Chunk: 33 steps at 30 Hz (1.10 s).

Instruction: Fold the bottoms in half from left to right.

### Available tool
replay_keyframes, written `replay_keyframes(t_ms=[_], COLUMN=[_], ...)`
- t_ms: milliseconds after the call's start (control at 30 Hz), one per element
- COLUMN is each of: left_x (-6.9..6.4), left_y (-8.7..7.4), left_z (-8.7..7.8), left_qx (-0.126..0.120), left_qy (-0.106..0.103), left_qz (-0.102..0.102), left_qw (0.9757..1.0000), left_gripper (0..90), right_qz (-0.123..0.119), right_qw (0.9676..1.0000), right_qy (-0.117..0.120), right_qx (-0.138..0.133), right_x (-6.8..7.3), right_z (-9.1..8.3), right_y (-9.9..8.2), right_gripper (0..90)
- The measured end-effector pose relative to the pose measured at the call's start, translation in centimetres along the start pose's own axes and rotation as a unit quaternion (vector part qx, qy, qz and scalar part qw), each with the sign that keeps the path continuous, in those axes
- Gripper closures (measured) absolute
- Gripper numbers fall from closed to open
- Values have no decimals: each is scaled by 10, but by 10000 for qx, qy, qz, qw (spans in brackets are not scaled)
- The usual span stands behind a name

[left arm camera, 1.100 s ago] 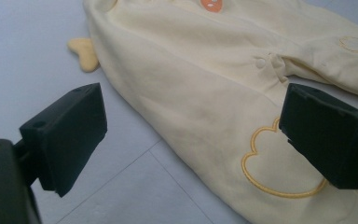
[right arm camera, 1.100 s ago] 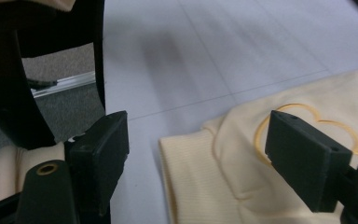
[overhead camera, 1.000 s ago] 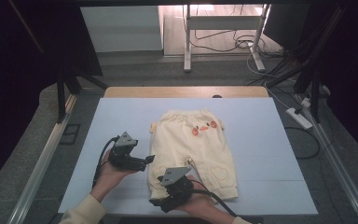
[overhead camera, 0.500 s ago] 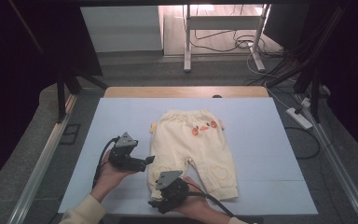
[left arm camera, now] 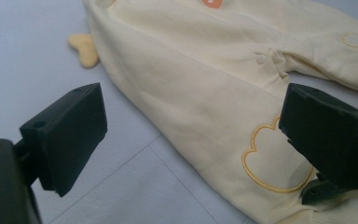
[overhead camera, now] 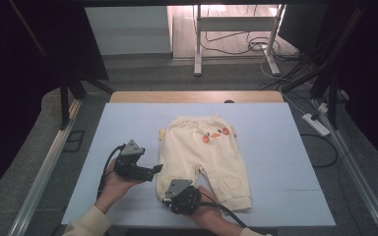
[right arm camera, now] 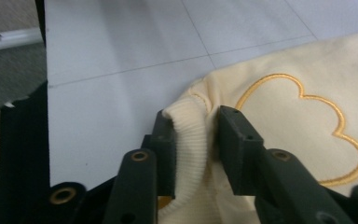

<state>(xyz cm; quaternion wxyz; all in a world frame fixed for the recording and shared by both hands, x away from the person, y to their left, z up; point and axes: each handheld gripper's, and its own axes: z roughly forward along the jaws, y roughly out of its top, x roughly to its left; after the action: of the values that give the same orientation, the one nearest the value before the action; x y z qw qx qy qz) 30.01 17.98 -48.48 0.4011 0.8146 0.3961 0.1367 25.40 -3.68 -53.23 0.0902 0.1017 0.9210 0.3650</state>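
Pale yellow cotton baby trousers (overhead camera: 204,157) with an orange embroidered motif lie flat, waistband away from the person, on the light blue foam-covered counter (overhead camera: 128,123). The right claw (right arm camera: 193,135) is clamped on the ribbed cuff (right arm camera: 189,140) of the trouser leg on the person's left, the cuff bunched upright between its jaws; this grip suggests the leg is about to be lifted or folded over the trousers. The left claw (overhead camera: 152,170) stands just beside the outer seam of the same leg, jaws wide apart with nothing between them, placed as if to take the leg higher up or to steady the cloth. In the left gripper view, the outlined cloud patch (left arm camera: 268,158) near the cuff lies close before its farther jaw.

Compared with the earlier frame, the right claw's jaws have just been closing and now pinch the cuff; both hands sit in nearly the same places beside the trousers, which lie unchanged.
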Motion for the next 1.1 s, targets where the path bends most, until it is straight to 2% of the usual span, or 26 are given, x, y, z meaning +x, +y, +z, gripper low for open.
replay_keyframes(t_ms=[33, 133, 167, 533, 633, 733, 867, 1100], left_x=[0, 1, 1, 1, 4, 8, 11, 19], left_y=[0, 0, 0, 0, 1, 3, 7, 22], left_z=[0, 1, 2, 6, 10, 13, 15, 19], left_qx=[5, 30, 44, 52, 79, 77, 30, -81], left_qy=[-1, -9, -14, 26, 134, 146, 241, 261], left_qz=[4, 12, 10, -25, -58, -78, 60, -18], left_qw=[10000, 10000, 10000, 10000, 9999, 9998, 9997, 9996], left_gripper=[76, 77, 76, 76, 77, 82, 116, 117], right_qz=[119, 204, 334, 612, 630, 639, 636, 632], right_qw=[9999, 9996, 9991, 9963, 9959, 9956, 9955, 9956], right_qy=[94, 168, 261, 439, 460, 476, 488, 474], right_qx=[-9, -30, -90, -423, -467, -491, -511, -500], right_x=[-3, -6, -10, -15, -14, -12, -12, -11], right_z=[-2, -3, -5, -19, -19, -20, -20, -21], right_y=[0, -1, -1, -2, -3, -3, -3, -4], right_gripper=[716, 735, 751, 778, 779, 780, 779, 779])
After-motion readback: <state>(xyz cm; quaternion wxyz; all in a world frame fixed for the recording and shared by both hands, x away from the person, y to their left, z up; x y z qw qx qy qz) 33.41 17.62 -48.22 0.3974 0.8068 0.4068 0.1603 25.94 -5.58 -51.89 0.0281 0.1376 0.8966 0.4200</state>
